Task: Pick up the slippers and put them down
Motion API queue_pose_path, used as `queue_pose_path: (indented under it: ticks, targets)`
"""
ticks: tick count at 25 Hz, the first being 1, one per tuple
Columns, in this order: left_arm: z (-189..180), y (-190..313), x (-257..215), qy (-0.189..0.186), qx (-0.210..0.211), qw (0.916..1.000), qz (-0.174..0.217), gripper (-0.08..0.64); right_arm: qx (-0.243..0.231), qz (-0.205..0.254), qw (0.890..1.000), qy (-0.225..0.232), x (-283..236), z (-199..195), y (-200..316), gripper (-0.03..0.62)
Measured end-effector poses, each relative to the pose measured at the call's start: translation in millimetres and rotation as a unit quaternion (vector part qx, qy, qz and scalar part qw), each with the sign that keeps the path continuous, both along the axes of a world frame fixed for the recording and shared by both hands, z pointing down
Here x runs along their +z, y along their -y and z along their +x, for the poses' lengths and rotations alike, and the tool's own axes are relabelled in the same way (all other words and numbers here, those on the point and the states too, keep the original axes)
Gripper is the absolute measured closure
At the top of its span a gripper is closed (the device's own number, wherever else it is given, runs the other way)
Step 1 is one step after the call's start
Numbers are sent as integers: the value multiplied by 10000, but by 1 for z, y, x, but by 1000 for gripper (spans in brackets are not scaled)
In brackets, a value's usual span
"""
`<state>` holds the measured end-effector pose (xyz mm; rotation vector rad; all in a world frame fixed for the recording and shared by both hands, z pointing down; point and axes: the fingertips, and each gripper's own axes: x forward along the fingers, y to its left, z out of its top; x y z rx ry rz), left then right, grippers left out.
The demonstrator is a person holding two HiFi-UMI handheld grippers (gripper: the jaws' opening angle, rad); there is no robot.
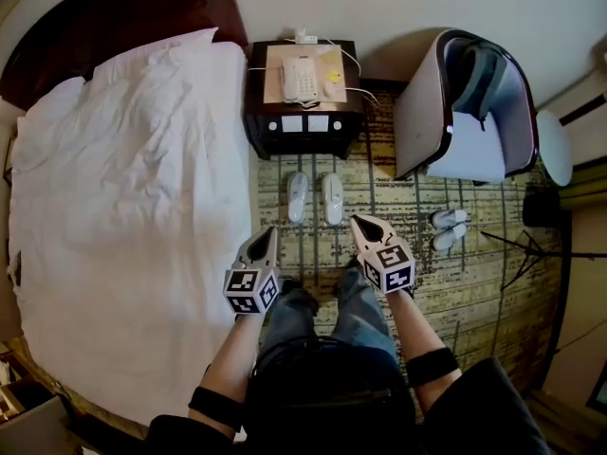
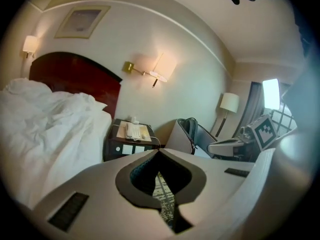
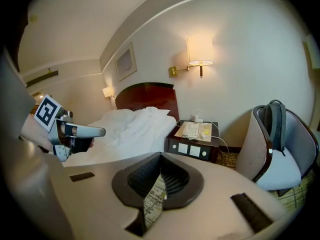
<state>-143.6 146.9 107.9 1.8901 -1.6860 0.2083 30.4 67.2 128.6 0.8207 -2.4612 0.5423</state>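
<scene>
Carpet [image 1: 389, 202]: slippers [image 1: 332, 199] lay paired.
Left tool [image 1: 269, 230]: closed, empty, slippers just ahead.
Right tool [image 1: 358, 221]: closed, empty.
Progress: likely finished.

A hotel bedroom, seen from above and from the foot of the bed.

A bed [image 1: 133, 207] made up in plain white linen stands against a dark arched headboard [image 1: 123, 8]. Beside it is a nightstand [image 1: 258, 83] with a built-in switch panel and a corded telephone [image 1: 300, 79]. Brass wall lamps [image 3: 200, 49], a framed picture [image 3: 126, 61], a floor lamp [image 2: 229, 103] and a tub armchair [image 1: 465, 131] furnish the room. White slippers [image 1: 315, 197] lie on the patterned carpet [image 1: 427, 282], a second pair [image 1: 449, 227] near the chair.
</scene>
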Motion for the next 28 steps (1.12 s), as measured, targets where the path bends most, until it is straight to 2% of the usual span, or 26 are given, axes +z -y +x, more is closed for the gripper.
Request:
queue_pose_path:
  ticks: [5,14,28]
  targets:
    - [7,-3,-28,216,191,9994,167,558,19,119,9999,-48,-20,16,-16,584]
    - [23,-14,-37,508,313,9982,90,559,298,39,9995,-41,-22,36,-31,584]
    - [24,-27,-29,548,350,9979,46,559,298,-17,9995,-44,-15,35,-38,584]
